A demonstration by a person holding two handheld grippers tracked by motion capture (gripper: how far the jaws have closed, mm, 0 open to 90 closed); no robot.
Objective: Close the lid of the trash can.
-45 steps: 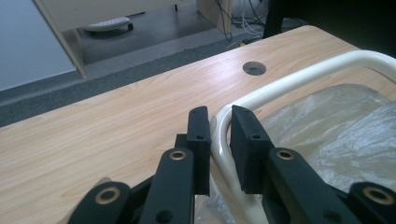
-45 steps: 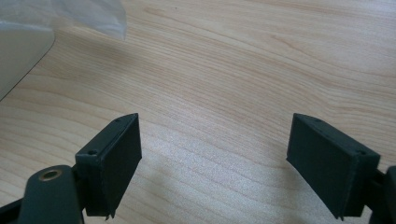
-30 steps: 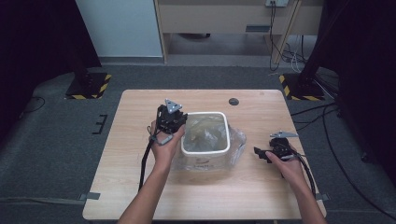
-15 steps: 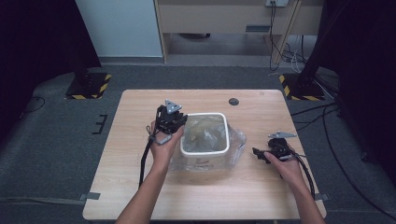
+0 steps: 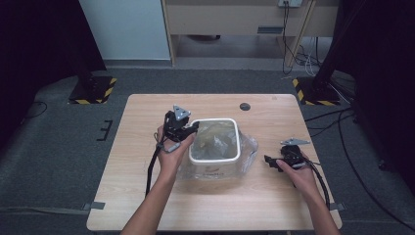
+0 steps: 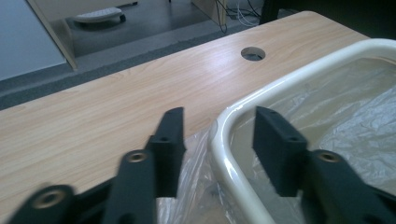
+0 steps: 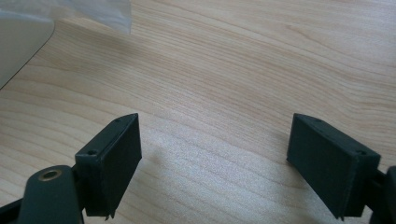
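Observation:
A white rectangular bin lined with a clear plastic bag stands mid-table. My left gripper sits at the bin's left rim. In the left gripper view its jaws straddle the rim and the bag's edge, one finger outside and one inside. The jaws have just been opening, and a gap shows on both sides of the rim. My right gripper rests low on the table to the right of the bin. It stands open over bare wood, with a corner of the bag ahead of it.
The light wooden table has a round cable hole near its far edge, also in the left gripper view. A cable trails from each gripper toward the near edge. Dark floor surrounds the table.
The left gripper's jaws now stand wider apart at the bin's rim. Both hands and the bin stay where they were.

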